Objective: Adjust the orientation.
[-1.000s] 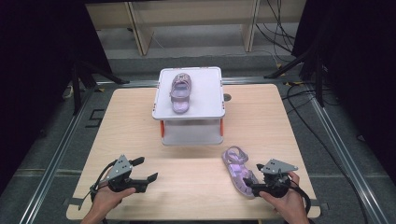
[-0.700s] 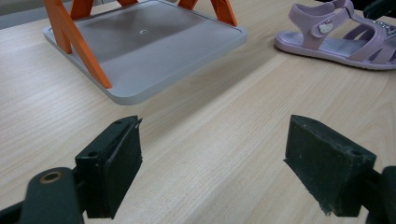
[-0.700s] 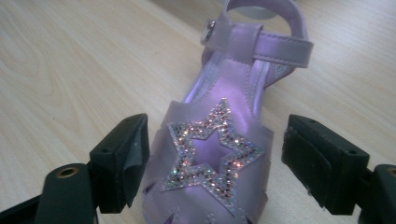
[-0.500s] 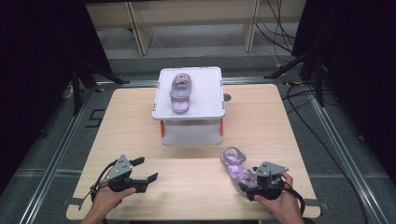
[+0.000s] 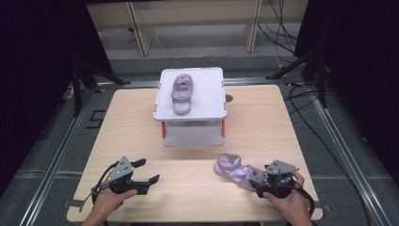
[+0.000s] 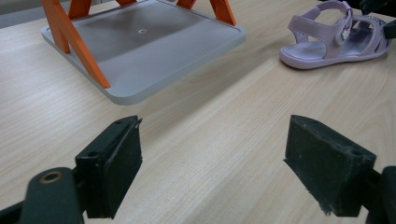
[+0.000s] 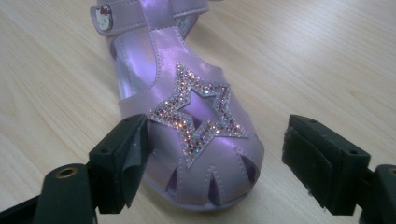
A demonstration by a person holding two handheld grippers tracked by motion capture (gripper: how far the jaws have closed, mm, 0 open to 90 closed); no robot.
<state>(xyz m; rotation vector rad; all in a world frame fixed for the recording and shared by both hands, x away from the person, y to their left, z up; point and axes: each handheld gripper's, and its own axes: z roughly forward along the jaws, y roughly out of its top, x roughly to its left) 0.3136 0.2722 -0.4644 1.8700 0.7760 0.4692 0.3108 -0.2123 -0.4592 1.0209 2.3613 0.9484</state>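
A lilac child's sandal (image 5: 237, 170) with a glittery star lies on the wooden table at the front right, also seen in the left gripper view (image 6: 336, 39). My right gripper (image 5: 258, 178) sits at its toe. In the right gripper view the toe of the sandal (image 7: 187, 116) lies between the jaws. The right gripper (image 7: 215, 163) has just been opening and stands open, with a gap at the right pad. A matching sandal (image 5: 181, 92) rests on top of the white stand (image 5: 207, 108). My left gripper (image 5: 147, 170) is open at the front left over bare wood (image 6: 215, 163).
The stand has orange legs (image 6: 74, 46) and a grey lower tray (image 6: 140, 51) in the middle of the table. The table's front edge (image 5: 188, 219) runs just behind both hands. Dark frames and cables surround the table.
The sandal on the table has turned, its toe end swinging to the right. The right gripper shifted slightly with it. The left gripper has stayed put.
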